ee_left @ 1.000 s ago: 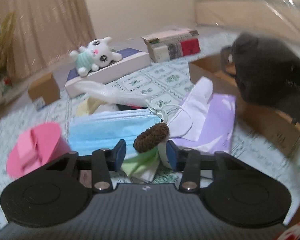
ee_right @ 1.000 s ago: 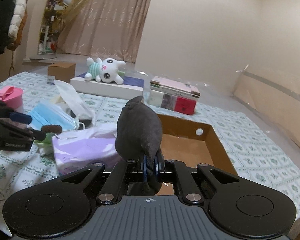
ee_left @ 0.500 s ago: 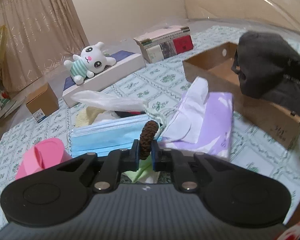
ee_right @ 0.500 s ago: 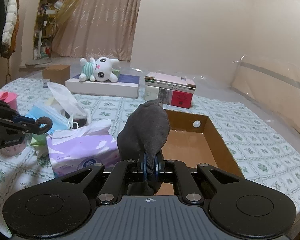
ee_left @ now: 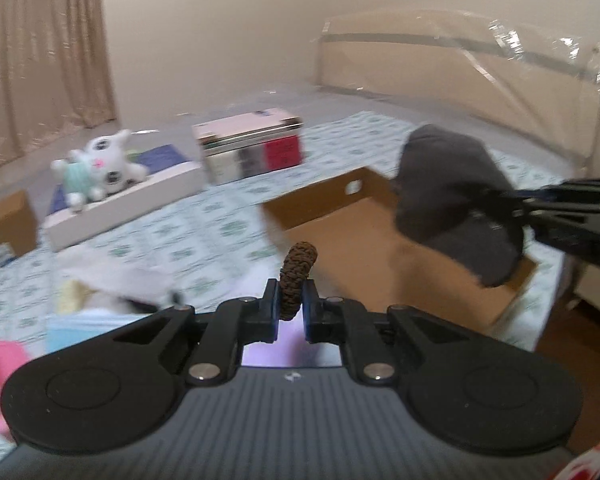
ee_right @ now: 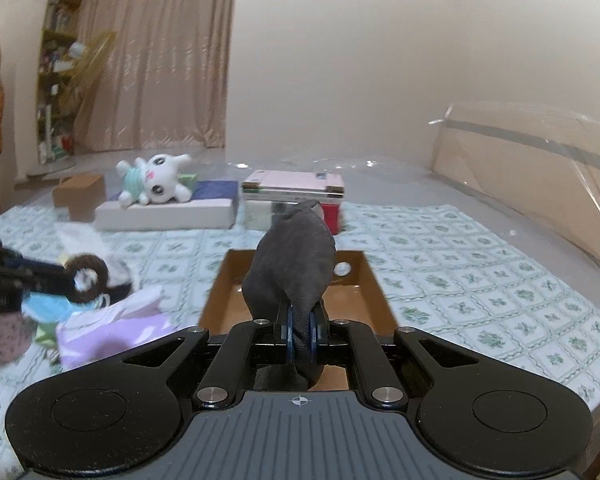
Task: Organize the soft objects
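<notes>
**Two soft items held over the bed, cardboard box ahead**

While both claws grip, contents stand as follows.

- Left claw (ee_left: 291, 307): pinching a brown knitted hair scrunchie (ee_left: 298, 276), which stands on edge between the pads, its upper arc rising above the fingertips. Jaws closed onto it within the last second.
- Right claw (ee_right: 302, 330): pressed tight on a dark grey cloth cap (ee_right: 294, 264), which bulges up and forward over the near end of the cardboard box (ee_right: 364, 304).
- Cardboard box: open-topped and shallow, on the green-patterned bedspread (ee_right: 480, 280); nothing visible on its exposed floor.
- Left of box: purple tissue pack (ee_right: 112, 334), blue face masks (ee_right: 48, 306), pink cup (ee_right: 6, 336), clustered and touching.
- Far side: white plush toy (ee_right: 156, 180) lying on a flat white box (ee_right: 168, 212); stack of books (ee_right: 292, 188) just beside it.
</notes>
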A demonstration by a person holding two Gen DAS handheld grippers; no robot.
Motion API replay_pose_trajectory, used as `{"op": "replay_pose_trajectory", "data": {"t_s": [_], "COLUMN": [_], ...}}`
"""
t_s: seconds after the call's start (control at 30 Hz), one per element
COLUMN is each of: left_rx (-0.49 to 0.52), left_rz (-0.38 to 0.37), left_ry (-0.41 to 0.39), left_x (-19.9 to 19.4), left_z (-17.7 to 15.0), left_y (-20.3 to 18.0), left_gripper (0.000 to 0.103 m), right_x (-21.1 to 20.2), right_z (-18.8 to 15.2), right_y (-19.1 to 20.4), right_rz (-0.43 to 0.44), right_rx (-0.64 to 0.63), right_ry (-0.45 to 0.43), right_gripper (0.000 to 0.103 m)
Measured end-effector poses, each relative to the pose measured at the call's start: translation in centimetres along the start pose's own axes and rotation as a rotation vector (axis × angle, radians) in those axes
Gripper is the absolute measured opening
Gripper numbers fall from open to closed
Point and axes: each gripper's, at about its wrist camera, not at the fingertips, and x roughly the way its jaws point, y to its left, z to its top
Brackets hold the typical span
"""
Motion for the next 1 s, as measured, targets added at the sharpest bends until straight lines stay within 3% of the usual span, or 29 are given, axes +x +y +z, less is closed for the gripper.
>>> {"op": "replay_pose_trajectory", "data": {"t_s": [0.27,0.33,0.37,0.43,0.93,0.97,1.0], "left_rx": [-0.031,-0.048,-0.057,-0.071,-0.249,-0.254,-0.257], "left_rz": [-0.127,-0.148,-0.153,-0.159,0.015,0.029,0.043], "left_ry": [0.012,0.023,0.029,0.032,0.025,0.021,0.016], "left_x": [4.5,5.6,6.0,6.3,1.5,1.1,0.7], "left_z": [1.1,1.0,0.9,0.6,-2.5,-2.7,-2.8], "left_y": [-4.9,-5.4,-5.5,-5.5,1.0,1.3,1.6], "left_gripper": [0.011,0.019,0.029,0.031,0.031,0.031,0.031], "right_x": [0.8,1.1,1.2,1.5,4.1,4.3,4.4], "right_z": [-0.1,-0.2,-0.2,-0.3,-0.9,-0.9,-1.0], "right_y": [-3.7,-4.3,-4.5,-4.7,-4.9,-5.1,-5.2], "right_rz": [-0.027,-0.03,-0.031,-0.032,0.067,0.075,0.08], "right_rx": [0.074,0.088,0.094,0.1,0.22,0.232,0.247], "right_ry": [0.038,0.052,0.057,0.067,0.119,0.122,0.123], "right_gripper": [0.008,0.008,0.008,0.008,0.008,0.01,0.022]}}
